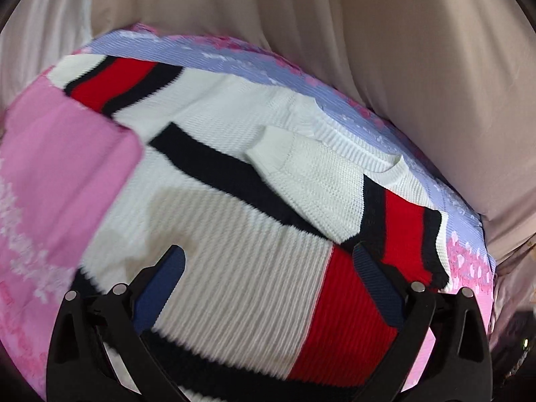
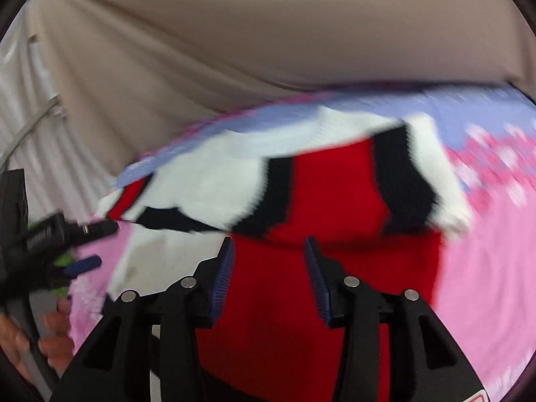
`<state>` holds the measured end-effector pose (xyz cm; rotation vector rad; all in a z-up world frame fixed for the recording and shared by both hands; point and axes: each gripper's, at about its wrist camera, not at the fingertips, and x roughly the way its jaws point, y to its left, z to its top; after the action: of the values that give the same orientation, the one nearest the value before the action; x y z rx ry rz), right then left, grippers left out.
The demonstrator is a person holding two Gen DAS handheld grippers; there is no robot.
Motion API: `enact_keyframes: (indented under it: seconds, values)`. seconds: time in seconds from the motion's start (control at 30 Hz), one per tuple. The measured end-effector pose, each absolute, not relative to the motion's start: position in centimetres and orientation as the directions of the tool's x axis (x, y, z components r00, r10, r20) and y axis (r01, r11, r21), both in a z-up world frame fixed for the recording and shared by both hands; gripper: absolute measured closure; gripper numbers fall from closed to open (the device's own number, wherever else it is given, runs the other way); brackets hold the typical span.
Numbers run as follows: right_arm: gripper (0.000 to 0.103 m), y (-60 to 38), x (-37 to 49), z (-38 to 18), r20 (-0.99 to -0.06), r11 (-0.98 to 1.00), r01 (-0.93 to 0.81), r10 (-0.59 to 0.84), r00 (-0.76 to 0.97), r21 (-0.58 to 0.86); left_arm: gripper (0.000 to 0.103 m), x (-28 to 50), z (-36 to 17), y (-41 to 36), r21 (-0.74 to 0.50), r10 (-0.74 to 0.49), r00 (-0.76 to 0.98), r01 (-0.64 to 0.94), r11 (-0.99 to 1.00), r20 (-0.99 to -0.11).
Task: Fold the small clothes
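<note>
A white knit sweater (image 1: 227, 110) with red and black stripes lies spread on a lavender and pink patterned cover (image 1: 234, 53). One striped sleeve (image 1: 402, 231) is folded in over the body on the right; the other sleeve (image 1: 114, 80) lies at the far left. My left gripper (image 1: 269, 253) stands wide open just above the sweater's ribbed hem, with nothing between its fingers. In the right wrist view the picture is blurred: my right gripper (image 2: 269, 248) hangs over the sweater's red band (image 2: 335, 184), jaws partly apart and gripping nothing. The left gripper (image 2: 100, 244) shows there at the left edge.
A pink piece of cloth (image 1: 60, 167) overlaps the sweater's left side. Beige curtain folds (image 1: 368, 33) hang behind the covered surface, whose edge drops away on the right (image 1: 482, 234). A person's hand (image 2: 50, 335) holds the left gripper's handle at the lower left.
</note>
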<state>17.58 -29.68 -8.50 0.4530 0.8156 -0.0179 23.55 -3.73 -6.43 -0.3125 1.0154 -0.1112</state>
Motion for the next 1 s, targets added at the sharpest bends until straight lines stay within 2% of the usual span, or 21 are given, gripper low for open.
enact_keyframes:
  seconds: [0.1,0.17,0.2,0.23,0.3,0.37,0.4,0.43,0.47,0.57,0.63,0.7,0.77,0.8,0.87,0.97,1.0]
  values:
    - [0.053,-33.0,15.4,-9.2,-0.758,0.883,0.365,-0.017,0.652,0.294,0.005,26.8,-8.2,-5.1,-0.339,-0.251,0.509,-0.086,0.937,-0.823]
    - [0.052,-34.9,14.6,-9.8,-0.779,0.863,0.446,-0.105,0.618,0.238,0.008,28.7,-9.3,-5.7,-0.342,-0.243,0.505,-0.111,0.933,-0.828]
    - [0.052,-36.0,14.7,-10.3,-0.784,0.854,0.468,-0.124,0.608,0.228,0.016,29.5,-9.9,-6.0,-0.343,-0.243,0.494,-0.122,0.931,-0.835]
    - [0.052,-36.7,14.8,-10.7,-0.792,0.848,0.485,-0.141,0.595,0.214,0.038,30.2,-10.6,-6.2,-0.346,-0.245,0.475,-0.137,0.928,-0.845]
    - [0.052,-37.6,15.7,-11.9,-0.810,0.847,0.499,-0.158,0.565,0.183,0.069,31.6,-12.0,-6.7,-0.364,-0.268,0.441,-0.147,0.920,-0.857]
    - [0.052,-38.3,16.8,-12.9,-0.821,0.844,0.500,-0.139,0.554,0.195,0.091,31.8,-11.6,-6.9,-0.343,-0.240,0.476,-0.141,0.929,-0.846]
    - [0.057,-38.2,17.3,-13.4,-0.824,0.843,0.498,-0.128,0.552,0.203,0.097,32.0,-11.2,-7.1,-0.347,-0.249,0.480,-0.125,0.930,-0.841]
    - [0.065,-38.2,17.9,-13.7,-0.824,0.845,0.488,-0.109,0.557,0.217,0.098,32.1,-10.5,-7.1,-0.358,-0.257,0.504,-0.112,0.927,-0.825]
    - [0.091,-38.3,18.2,-13.6,-0.821,0.848,0.478,-0.095,0.563,0.230,0.098,32.1,-9.7,-7.0,-0.363,-0.257,0.533,-0.103,0.926,-0.806]
    - [0.094,-38.4,18.2,-11.5,-0.776,0.848,0.451,-0.080,0.626,0.277,0.098,31.8,-7.1,-6.3,-0.366,-0.243,0.612,-0.081,0.927,-0.753]
    - [0.094,-38.6,17.2,-9.2,-0.731,0.861,0.440,-0.125,0.670,0.256,0.098,31.7,-7.0,-6.1,-0.315,-0.182,0.630,-0.105,0.943,-0.755]
    - [0.095,-39.2,16.8,-10.0,-0.759,0.865,0.464,-0.168,0.629,0.193,0.098,32.3,-9.1,-6.4,-0.278,-0.170,0.566,-0.110,0.954,-0.807]
    - [0.095,-40.7,16.9,-14.0,-0.842,0.841,0.507,-0.130,0.524,0.186,0.098,32.3,-11.5,-6.6,-0.259,-0.167,0.502,-0.118,0.959,-0.848]
    - [0.096,-41.0,16.3,-14.0,-0.816,0.829,0.509,-0.120,0.565,0.230,0.096,31.9,-11.8,-6.7,-0.250,-0.162,0.513,-0.109,0.962,-0.843]
    - [0.095,-41.2,16.1,-13.2,-0.825,0.833,0.504,-0.111,0.554,0.226,0.093,31.0,-11.6,-6.8,-0.242,-0.158,0.528,-0.093,0.966,-0.835]
    - [0.093,-40.3,15.6,-11.2,-0.827,0.838,0.506,-0.131,0.547,0.203,0.068,29.0,-10.7,-5.0,-0.268,-0.162,0.535,-0.126,0.955,-0.829]
    - [0.092,-39.4,15.1,-10.2,-0.822,0.839,0.510,-0.146,0.550,0.192,0.053,28.0,-10.7,-3.0,-0.270,-0.154,0.543,-0.141,0.952,-0.826]
